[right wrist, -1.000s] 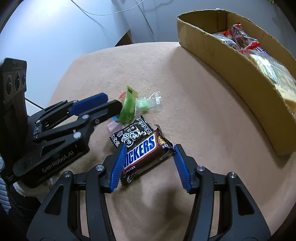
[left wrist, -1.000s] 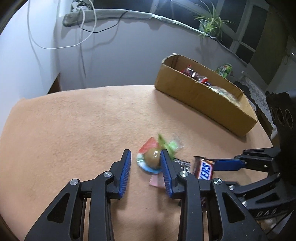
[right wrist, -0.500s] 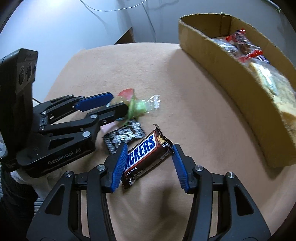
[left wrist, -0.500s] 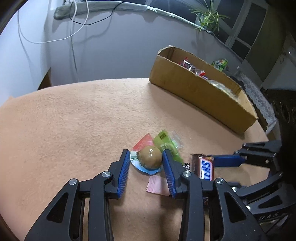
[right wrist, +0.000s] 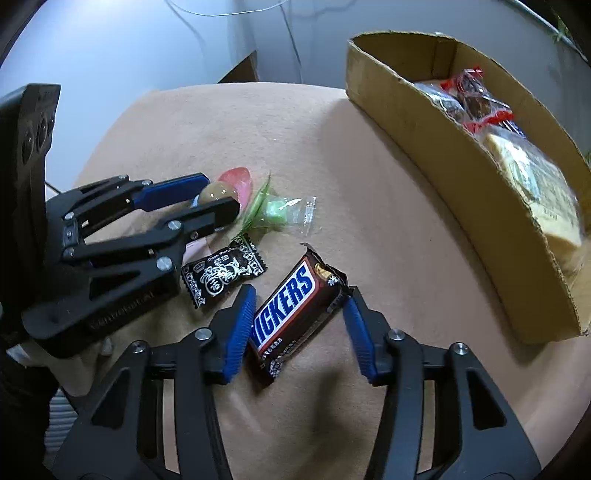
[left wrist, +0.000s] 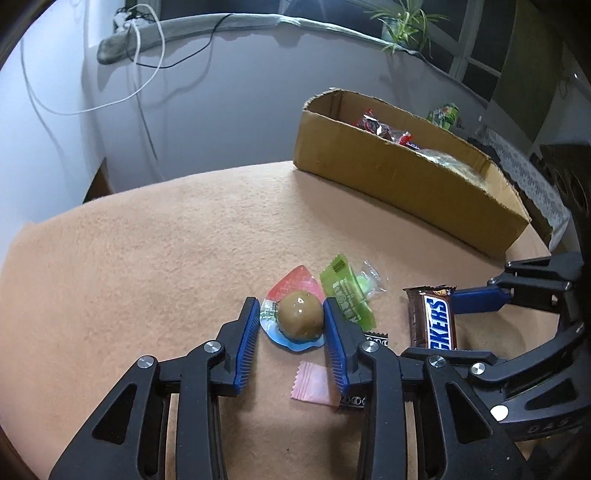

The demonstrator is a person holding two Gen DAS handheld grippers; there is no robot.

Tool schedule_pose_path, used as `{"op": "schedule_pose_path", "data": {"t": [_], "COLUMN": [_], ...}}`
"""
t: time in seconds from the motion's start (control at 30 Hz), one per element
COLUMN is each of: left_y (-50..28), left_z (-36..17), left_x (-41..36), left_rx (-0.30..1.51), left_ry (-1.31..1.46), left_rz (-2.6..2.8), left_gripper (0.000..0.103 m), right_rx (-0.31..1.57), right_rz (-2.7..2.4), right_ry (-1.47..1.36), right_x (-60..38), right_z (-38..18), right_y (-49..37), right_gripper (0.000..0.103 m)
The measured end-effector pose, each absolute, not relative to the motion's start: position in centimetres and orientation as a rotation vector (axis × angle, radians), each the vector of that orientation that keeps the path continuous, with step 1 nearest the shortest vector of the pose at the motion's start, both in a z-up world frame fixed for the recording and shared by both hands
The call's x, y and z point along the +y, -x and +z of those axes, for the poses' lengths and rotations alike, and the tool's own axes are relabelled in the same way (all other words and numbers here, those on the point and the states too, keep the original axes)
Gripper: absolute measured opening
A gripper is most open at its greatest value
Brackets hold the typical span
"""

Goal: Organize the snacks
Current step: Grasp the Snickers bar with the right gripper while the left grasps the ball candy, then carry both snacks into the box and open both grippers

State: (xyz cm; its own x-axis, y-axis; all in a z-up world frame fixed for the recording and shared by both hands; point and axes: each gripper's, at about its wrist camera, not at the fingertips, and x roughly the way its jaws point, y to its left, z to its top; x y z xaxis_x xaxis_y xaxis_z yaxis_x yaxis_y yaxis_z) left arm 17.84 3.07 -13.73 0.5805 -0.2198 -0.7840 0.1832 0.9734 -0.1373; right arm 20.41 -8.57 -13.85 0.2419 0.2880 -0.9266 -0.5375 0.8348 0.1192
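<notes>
A brown jelly cup (left wrist: 299,314) with a red and blue lid rim lies on the tan cloth between the fingers of my left gripper (left wrist: 290,319), which is open around it with a small gap on the left side. My right gripper (right wrist: 299,314) is open around a Snickers bar (right wrist: 295,306), its left finger near the wrapper. The bar also shows in the left wrist view (left wrist: 434,317). A green packet (left wrist: 345,295), a green candy in clear wrap (right wrist: 282,214), a black packet (right wrist: 221,273) and a pink sachet (left wrist: 314,384) lie close by.
A long cardboard box (left wrist: 406,181) with several wrapped snacks stands at the back right of the table; in the right wrist view it (right wrist: 461,184) is on the right. White cables (left wrist: 144,85) hang on the wall behind. A plant (left wrist: 406,22) stands on the sill.
My left gripper has shifted right so the jelly cup now sits between its fingers instead of behind the right one. My right gripper has narrowed slightly around the Snickers bar.
</notes>
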Motion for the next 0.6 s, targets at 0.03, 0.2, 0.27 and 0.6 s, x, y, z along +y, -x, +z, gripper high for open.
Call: {"op": "schedule_pose_path", "data": {"t": [0.03,0.2,0.27,0.6], "left_y": [-17.7,-17.1,-16.8,-15.7], "left_z": [-13.7,-13.5,-13.2,-10.8], "left_x": [3.2,4.5,4.9,5.6], "left_rx": [0.920,0.910,0.903,0.844], "left_ry": [0.045,0.099,0.110,0.141], "left_rz": [-0.227,-0.210,-0.203,-0.193], "left_gripper": [0.033,0.033,0.033,0.033], "right_rx": [1.203,1.192,1.185,1.122], "right_rz": [0.577,0.584,0.592,0.614], "right_ry": [0.229,0.188,0.176,0.117], "right_x": [-8.7,-9.7,-10.3,-12.9], "right_z": [-13.8,-13.8,-13.5,-10.8], "right_y": [-20.4,-19.9,-19.6,-19.5], "right_gripper": [0.046,0.045,0.039,0.034]}}
